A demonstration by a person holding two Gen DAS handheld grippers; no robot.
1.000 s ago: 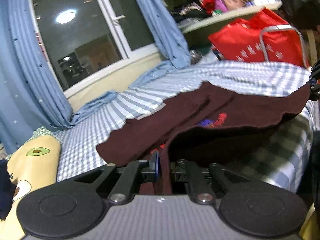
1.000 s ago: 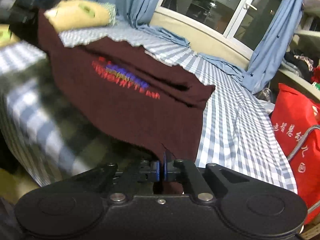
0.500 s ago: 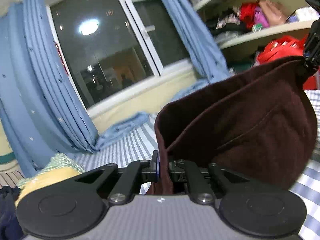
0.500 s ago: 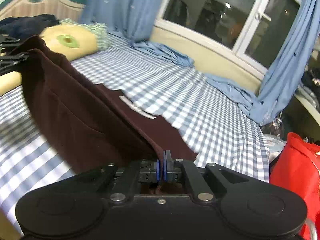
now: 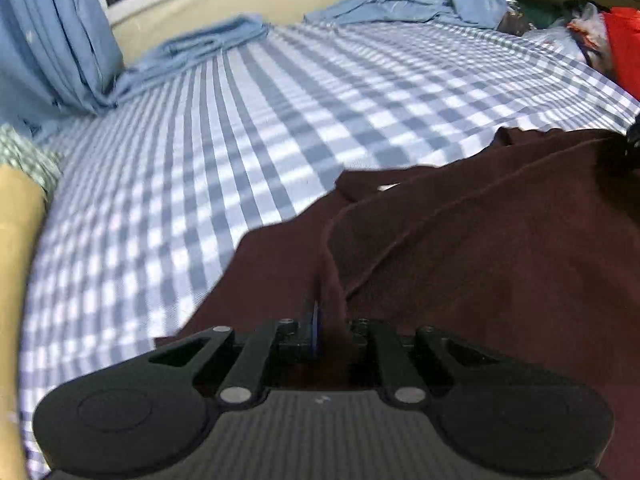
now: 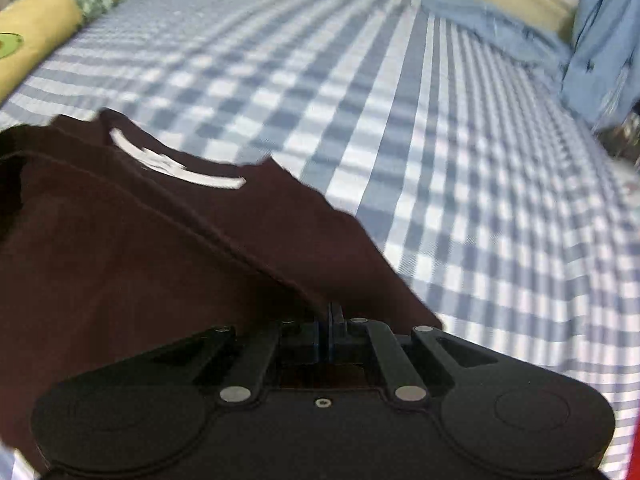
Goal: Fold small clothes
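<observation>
Currently, a yellow pillow point(image 6: 36, 36) with a green checked end lies at the far left of the bed in the right wrist view, and pale blue curtains point(image 5: 52, 40) hang to the mattress along the far side, their hems bunched on the sheet. A red bag point(image 5: 624, 48) sits at the far right edge in the left wrist view. The blue-and-white checked bedsheet point(image 5: 240, 128) spreads flat and unobstructed between the garment and the window wall. The maroon shirt point(image 5: 500, 260) occupies the near part of the bed, doubled over so that one layer lies on another, with a white neck label point(image 6: 176, 168) showing at its far edge. The left gripper point(image 5: 328, 328) has its fingers pressed together on a pinch of the shirt's near edge; the right gripper point(image 6: 324, 320) likewise pinches the cloth at the near right corner. The fabric is a soft, matte knit with stitched hems; the sheet is a smooth woven cotton. Both views are slightly blurred.
</observation>
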